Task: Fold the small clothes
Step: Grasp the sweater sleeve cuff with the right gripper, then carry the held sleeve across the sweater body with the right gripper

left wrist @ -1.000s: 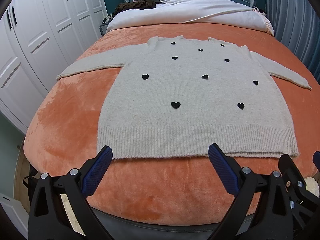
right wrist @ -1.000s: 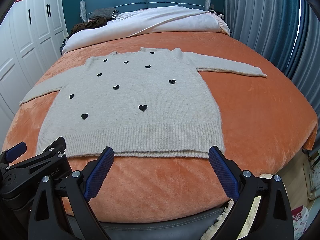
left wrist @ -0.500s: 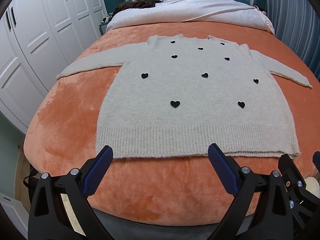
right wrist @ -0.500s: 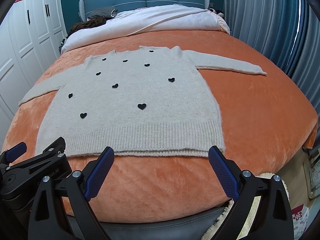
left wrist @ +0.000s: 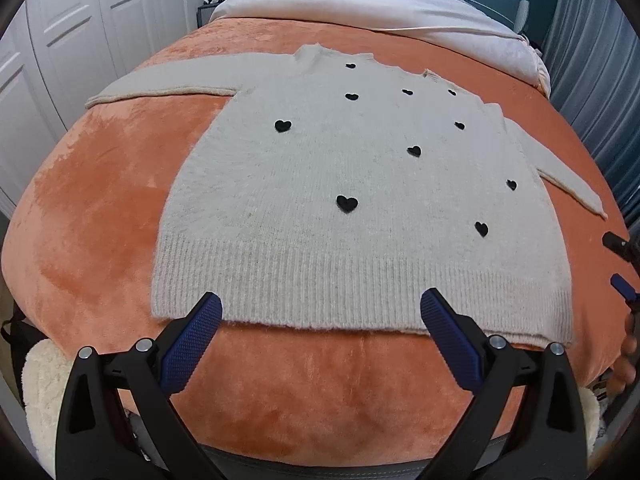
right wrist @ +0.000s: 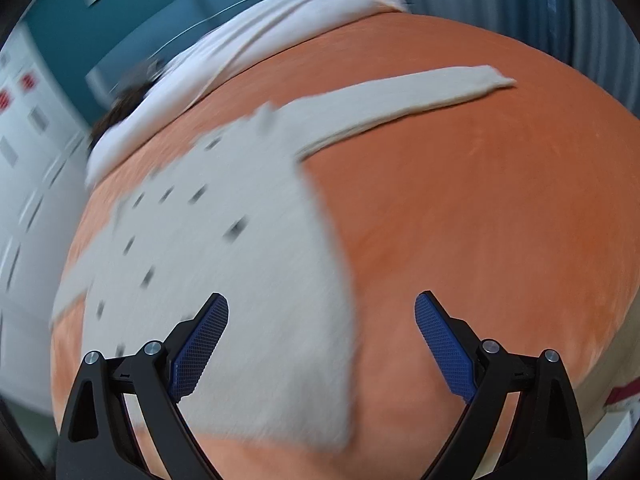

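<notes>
Nothing is folded yet, as far as I can judge: the sweater [left wrist: 360,208] lies flat, front up and fully spread on the orange blanket [left wrist: 100,220], body smooth, both sleeves out to the sides, so every fold is still left to do. My left gripper [left wrist: 318,320] hangs just over the near hem, jaws wide apart and empty, one blue pad near the hem's left corner and the other past its middle. My right gripper [right wrist: 322,320] is just as wide open and holds nothing; its picture is smeared with motion, but I can make out the sweater's right side edge running between the jaws, with the right sleeve [right wrist: 420,96] stretched out flat farther up toward the curtain [right wrist: 580,4]. In the left view the left sleeve [left wrist: 160,86] lies straight out toward the white wardrobe [left wrist: 80,40]. For room, I have plenty: bare blanket shows on both sides of the sweater and a strip of it between the hem and the foot of the bed, where the surface rolls off steeply toward me. The far end is bounded by the white duvet [left wrist: 400,12], which sits near the collar but apart from it. I reckon the sleeves are the natural first folds, and the hem is close enough to the bed's edge that a careless pull could drag it over.
</notes>
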The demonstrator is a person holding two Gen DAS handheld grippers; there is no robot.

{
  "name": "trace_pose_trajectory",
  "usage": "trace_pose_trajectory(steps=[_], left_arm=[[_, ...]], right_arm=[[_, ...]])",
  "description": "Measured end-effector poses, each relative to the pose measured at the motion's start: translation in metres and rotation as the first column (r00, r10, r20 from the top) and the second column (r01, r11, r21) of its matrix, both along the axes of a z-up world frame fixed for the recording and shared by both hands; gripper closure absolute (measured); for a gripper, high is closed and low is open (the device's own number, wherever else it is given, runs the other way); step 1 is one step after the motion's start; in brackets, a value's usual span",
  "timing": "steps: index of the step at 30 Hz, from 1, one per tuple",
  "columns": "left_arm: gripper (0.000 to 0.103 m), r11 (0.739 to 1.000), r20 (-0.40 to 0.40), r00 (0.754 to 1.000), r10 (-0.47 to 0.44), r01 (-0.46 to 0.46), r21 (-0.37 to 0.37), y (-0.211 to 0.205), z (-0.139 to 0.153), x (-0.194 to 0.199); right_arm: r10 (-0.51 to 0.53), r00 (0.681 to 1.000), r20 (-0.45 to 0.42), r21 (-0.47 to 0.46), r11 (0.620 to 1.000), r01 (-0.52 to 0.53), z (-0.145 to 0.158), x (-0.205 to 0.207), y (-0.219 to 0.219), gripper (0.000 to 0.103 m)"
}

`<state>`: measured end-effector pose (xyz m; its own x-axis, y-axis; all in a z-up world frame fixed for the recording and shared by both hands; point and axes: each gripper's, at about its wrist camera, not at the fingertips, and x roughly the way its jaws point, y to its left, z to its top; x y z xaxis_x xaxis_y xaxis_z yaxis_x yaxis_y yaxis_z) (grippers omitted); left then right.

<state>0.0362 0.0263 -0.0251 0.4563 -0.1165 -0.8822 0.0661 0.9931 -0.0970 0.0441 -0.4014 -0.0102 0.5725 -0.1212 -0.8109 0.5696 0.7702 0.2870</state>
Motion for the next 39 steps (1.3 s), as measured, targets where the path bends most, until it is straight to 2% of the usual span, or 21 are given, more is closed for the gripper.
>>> trace_pose_trajectory(steps=[3, 7, 10, 14, 17, 18, 21, 22, 25, 27, 29, 31, 33, 34, 36, 37, 39], left_arm=[[0.006, 0.998, 0.003, 1.0, 0.03, -0.029, -0.055, 0.007, -0.003, 0.015], [0.006, 0.995, 0.007, 0.998, 0.057, -0.056, -0.08, 0.012, -0.011, 0.035], [0.006, 0.995, 0.021, 0.998, 0.059, -0.057, -0.082, 0.014, -0.016, 0.049], [0.006, 0.996, 0.011, 0.998, 0.063, -0.062, -0.068, 0.017, -0.028, 0.068], [0.006, 0.996, -0.002, 0.998, 0.06, -0.06, -0.064, 0.018, -0.037, 0.078], [0.006, 0.996, -0.007, 0.998, 0.059, -0.059, -0.061, 0.017, -0.041, 0.081], [0.006, 0.997, -0.01, 0.998, 0.059, -0.059, -0.059, 0.018, -0.046, 0.087], [0.006, 0.996, -0.011, 0.998, 0.057, -0.057, -0.062, 0.018, -0.047, 0.088], [0.006, 0.995, -0.006, 0.998, 0.061, -0.062, -0.078, 0.021, -0.047, 0.089], [0.006, 0.993, 0.004, 0.998, 0.065, -0.064, -0.095, 0.023, -0.044, 0.09], [0.006, 0.991, 0.02, 0.997, 0.07, -0.067, -0.115, 0.025, -0.04, 0.09], [0.006, 0.988, 0.038, 0.996, 0.076, -0.07, -0.139, 0.026, -0.034, 0.092], [0.006, 0.984, 0.058, 0.995, 0.084, -0.074, -0.163, 0.027, -0.027, 0.097], [0.006, 0.981, 0.063, 0.994, 0.086, -0.073, -0.179, 0.028, -0.024, 0.1], [0.006, 0.974, 0.06, 0.994, 0.094, -0.079, -0.214, 0.03, -0.019, 0.11], [0.006, 0.969, 0.055, 0.993, 0.1, -0.085, -0.232, 0.032, -0.018, 0.117], [0.006, 0.958, 0.053, 0.992, 0.114, -0.096, -0.269, 0.036, -0.014, 0.131]], right_arm=[[-0.099, 0.995, -0.001, 0.01, 0.995, 0.099, -0.008, 0.035, -0.078, 0.01], [-0.267, 0.964, 0.003, 0.104, 0.959, 0.265, -0.033, 0.078, -0.174, 0.013], [-0.371, 0.929, 0.001, 0.153, 0.918, 0.367, -0.053, 0.106, -0.218, 0.015], [-0.448, 0.894, 0.016, 0.18, 0.88, 0.439, -0.071, 0.138, -0.252, 0.017], [-0.465, 0.885, 0.013, 0.185, 0.871, 0.455, -0.081, 0.16, -0.262, 0.032], [-0.468, 0.884, 0.006, 0.176, 0.871, 0.46, -0.083, 0.168, -0.263, 0.042], [-0.457, 0.889, 0.009, 0.132, 0.882, 0.452, -0.077, 0.187, -0.265, 0.09], [-0.441, 0.897, 0.031, 0.119, 0.893, 0.435, -0.068, 0.195, -0.26, 0.091], [-0.312, 0.924, 0.221, 0.056, 0.95, 0.308, -0.009, 0.216, -0.218, 0.092], [-0.144, 0.934, 0.326, -0.002, 0.988, 0.153, 0.036, 0.241, -0.17, 0.092], [0.094, 0.907, 0.41, -0.094, 0.994, -0.061, 0.08, 0.264, -0.099, 0.092], [0.331, 0.839, 0.431, -0.166, 0.943, -0.287, 0.101, 0.284, -0.014, 0.089], [0.497, 0.77, 0.399, -0.185, 0.867, -0.464, 0.093, 0.301, 0.061, 0.085], [0.556, 0.744, 0.37, -0.19, 0.83, -0.525, 0.081, 0.306, 0.093, 0.079], [0.658, 0.697, 0.284, -0.173, 0.751, -0.638, 0.04, 0.312, 0.154, 0.076], [0.686, 0.689, 0.234, -0.144, 0.725, -0.673, 0.017, 0.313, 0.173, 0.076], [0.694, 0.703, 0.158, -0.092, 0.719, -0.689, -0.025, 0.309, 0.188, 0.076]])
